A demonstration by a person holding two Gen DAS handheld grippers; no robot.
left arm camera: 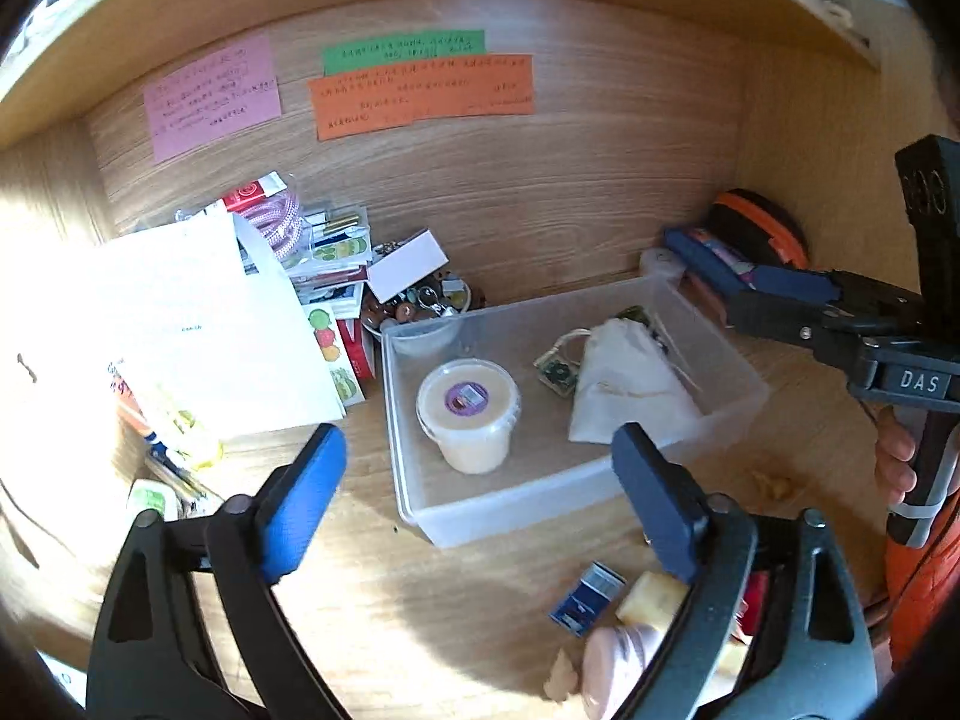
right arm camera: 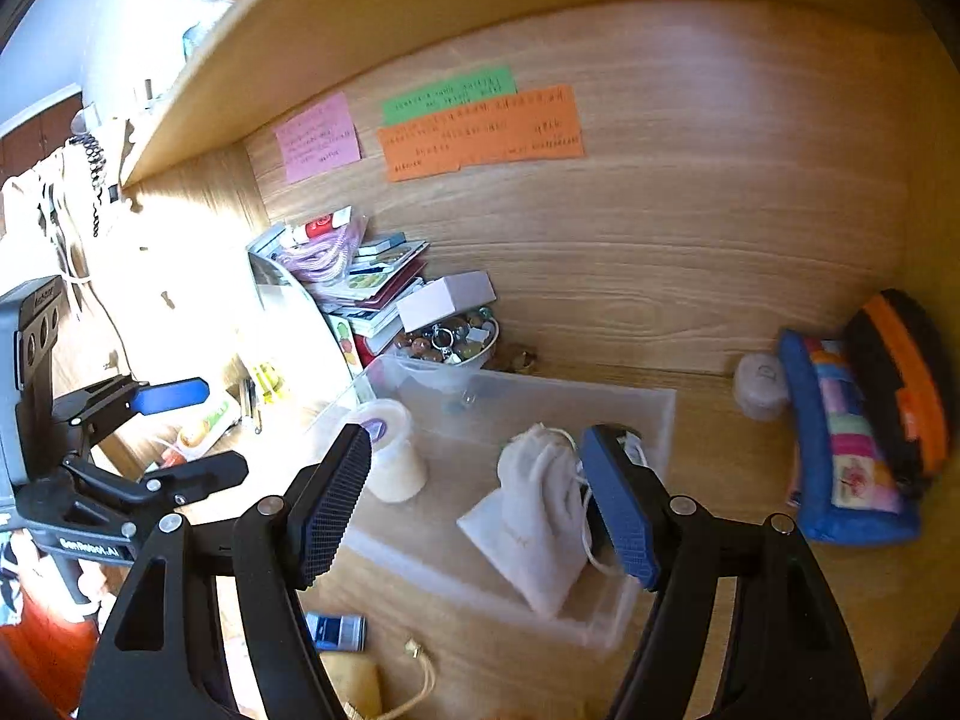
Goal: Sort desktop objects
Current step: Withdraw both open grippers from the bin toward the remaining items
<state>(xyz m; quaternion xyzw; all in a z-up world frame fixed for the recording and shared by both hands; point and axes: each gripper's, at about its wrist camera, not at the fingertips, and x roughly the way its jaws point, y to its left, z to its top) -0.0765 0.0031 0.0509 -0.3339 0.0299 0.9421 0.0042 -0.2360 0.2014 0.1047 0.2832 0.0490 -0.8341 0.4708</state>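
Left wrist view is showing both tongs (left arm camera: pixel 480 498) hanging wide and empty above the bin (left arm camera: pixel 729 402), the tub (left arm camera: pixel 471 414) and pouch (left arm camera: pixel 624 384) lying inside; next likely means reaching for the blue packet (left arm camera: pixel 587 598) on the surface (left arm camera: pixel 420 630).

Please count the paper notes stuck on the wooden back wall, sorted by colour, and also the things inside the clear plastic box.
Pink note: 1
Green note: 1
Orange note: 1
Notes in total: 3

In the clear box:
Lidded plastic tub: 1
White cloth pouch: 1
Small green charm: 1
Things in box: 3

Total: 6
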